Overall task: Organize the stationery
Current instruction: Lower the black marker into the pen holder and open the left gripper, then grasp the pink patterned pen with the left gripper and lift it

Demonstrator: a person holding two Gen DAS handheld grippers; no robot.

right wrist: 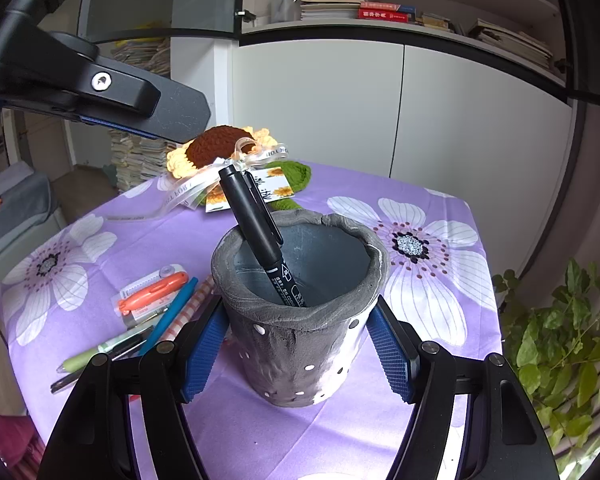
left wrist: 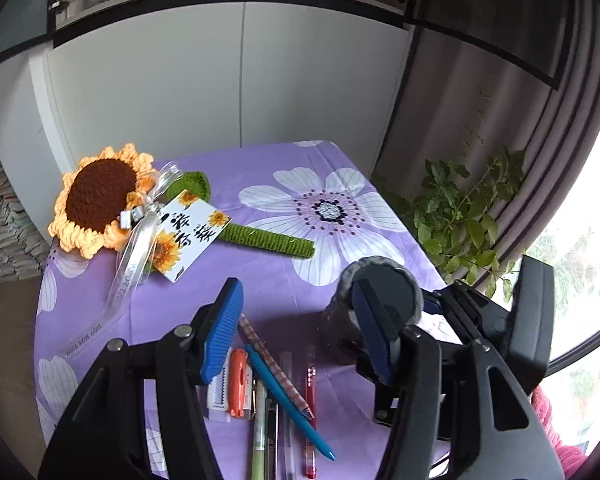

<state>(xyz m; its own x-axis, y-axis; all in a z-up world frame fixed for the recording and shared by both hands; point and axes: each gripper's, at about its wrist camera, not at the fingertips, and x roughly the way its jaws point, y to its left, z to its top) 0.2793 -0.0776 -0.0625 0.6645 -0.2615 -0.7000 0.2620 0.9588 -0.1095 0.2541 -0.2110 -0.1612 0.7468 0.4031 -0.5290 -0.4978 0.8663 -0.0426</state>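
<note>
Over on the left side of the counter (right wrist: 80, 236), which has a purple flower-print cloth on it, there's a loose pile of stationery: an orange correction tape (right wrist: 153, 293), a blue pen (right wrist: 172, 313), a checked pencil (right wrist: 192, 307) and a green pen (right wrist: 100, 354), all lying flat and overlapping a bit. The left tool (left wrist: 296, 328) hangs right above that pile with its blue pads standing apart and nothing between them, so it's empty. A red pen (left wrist: 310, 400) lies in the same bunch, seen from the left wrist view. Behind the pile, near the back edge, sits a crochet sunflower (right wrist: 220, 146) with a ribbon and a card. Moving right, the grey pen cup (right wrist: 300, 320) stands upright near the front of the counter, and the right tool (right wrist: 300, 350) is clamped on it, one pad on each side of the wall. A black marker (right wrist: 256, 232) leans inside the cup, its capped end sticking up over the left rim. Far right, a leafy plant (right wrist: 560, 340) sits beside the counter.
</note>
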